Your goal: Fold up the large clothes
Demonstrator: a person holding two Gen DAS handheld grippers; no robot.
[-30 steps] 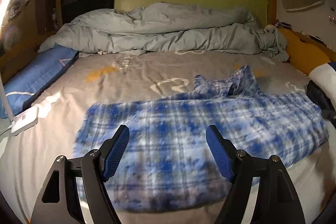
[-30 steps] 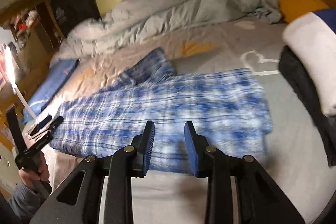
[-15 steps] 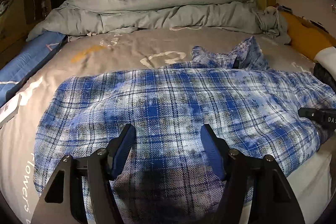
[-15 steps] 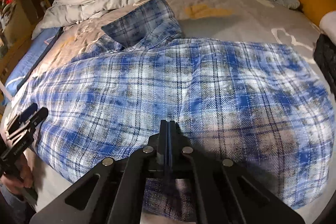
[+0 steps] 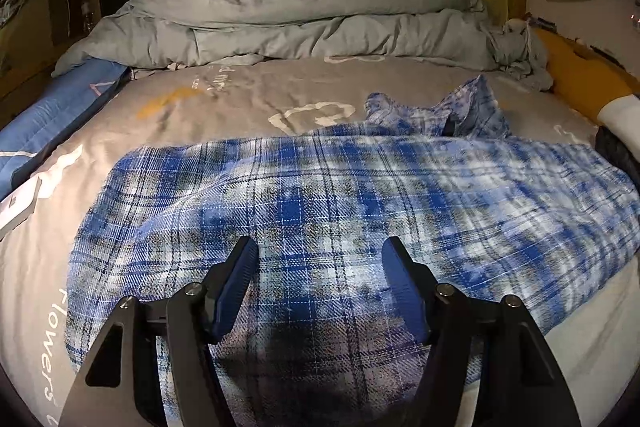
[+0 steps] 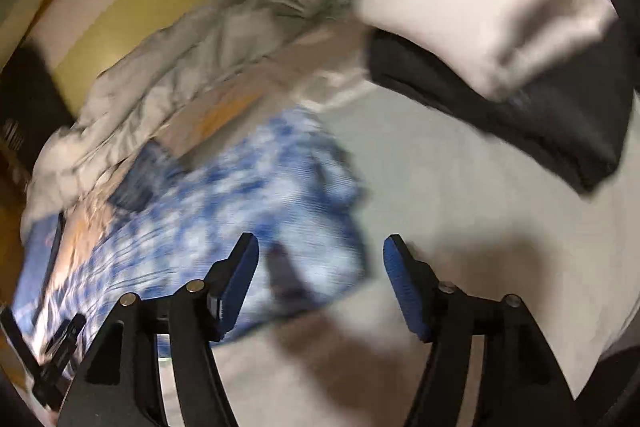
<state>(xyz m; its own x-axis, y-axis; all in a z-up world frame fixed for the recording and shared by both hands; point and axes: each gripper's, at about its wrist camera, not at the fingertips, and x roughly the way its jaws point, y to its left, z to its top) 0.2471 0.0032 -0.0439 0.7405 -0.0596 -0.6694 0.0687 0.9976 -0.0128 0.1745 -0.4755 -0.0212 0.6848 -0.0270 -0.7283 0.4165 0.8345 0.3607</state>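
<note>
A blue and white plaid shirt (image 5: 360, 211) lies spread across the grey bedsheet (image 5: 248, 99), its collar end bunched up at the far right. My left gripper (image 5: 320, 263) is open and empty just above the shirt's near part. In the blurred right wrist view my right gripper (image 6: 320, 263) is open and empty, above the shirt's right edge (image 6: 280, 203) and the bare sheet (image 6: 440, 211). The left gripper (image 6: 52, 351) shows at that view's lower left.
A rumpled grey duvet (image 5: 304, 23) lies along the headboard. A blue pillow (image 5: 52, 131) lies at the left edge. A white and dark stack of folded clothes (image 6: 500, 39) sits on the right, with a yellow pillow (image 5: 580, 83) behind it.
My right gripper was shut down at the shirt half a second ago; now it is open, empty and swung to the right, with strong blur. My left gripper stays open and has hardly moved.
</note>
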